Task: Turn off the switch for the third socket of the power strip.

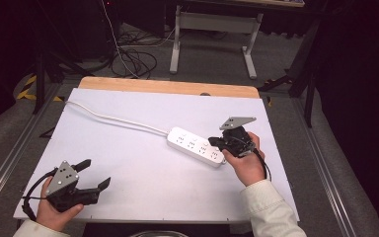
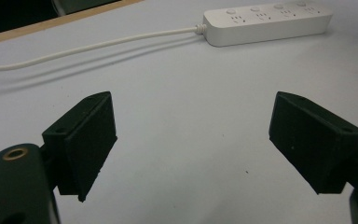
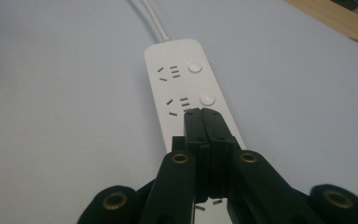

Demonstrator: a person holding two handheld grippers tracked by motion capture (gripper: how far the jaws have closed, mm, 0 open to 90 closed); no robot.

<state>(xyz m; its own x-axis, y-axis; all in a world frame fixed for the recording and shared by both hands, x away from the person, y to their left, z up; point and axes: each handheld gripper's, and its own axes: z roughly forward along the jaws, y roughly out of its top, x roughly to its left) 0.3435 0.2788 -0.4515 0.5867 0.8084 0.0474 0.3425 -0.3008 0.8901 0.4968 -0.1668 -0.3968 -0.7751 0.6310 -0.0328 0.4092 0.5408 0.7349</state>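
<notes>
White power strip [image 1: 196, 146] lying flat on the white surface [image 1: 143, 187], right of centre, sockets and round switch buttons facing up; its white cord [image 1: 113, 118] trails off toward the far left corner. The right tongs [image 3: 201, 112], jaws pressed together with nothing between them, are poised over the strip's top face just beside a button [image 3: 207, 99], apparently so the closed tip can serve as a single pressing point on a switch. The left tongs [image 1: 94, 173] rest well apart from the strip near the front left edge, jaws spread wide and empty, seemingly held in reserve. No brand, label or legible writing can be made out on the strip.
</notes>
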